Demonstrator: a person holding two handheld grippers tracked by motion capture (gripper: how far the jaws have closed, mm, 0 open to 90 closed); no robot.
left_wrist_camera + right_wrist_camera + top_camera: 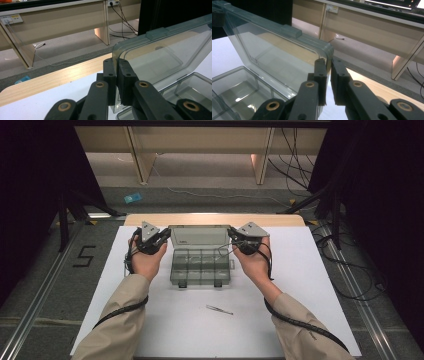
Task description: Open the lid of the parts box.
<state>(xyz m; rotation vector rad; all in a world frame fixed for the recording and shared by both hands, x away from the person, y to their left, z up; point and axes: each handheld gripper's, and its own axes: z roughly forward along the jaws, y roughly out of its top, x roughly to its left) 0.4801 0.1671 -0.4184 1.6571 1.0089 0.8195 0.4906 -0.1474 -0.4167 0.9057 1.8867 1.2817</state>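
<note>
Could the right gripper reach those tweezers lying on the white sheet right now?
Probably not yet: the right gripper is clamped on a corner of the box lid, holding it up. The tweezers lie bare near that forearm, so after letting go the way looks free.

From above I read one clear mark — a black "5" (85,256) taped on the grey floor (45,270) left of my table. A small label (183,240) sits on the open lid (200,236) of the clear box, and yellow stickers (14,17) on a wall socket plate — all too small to read.
</note>
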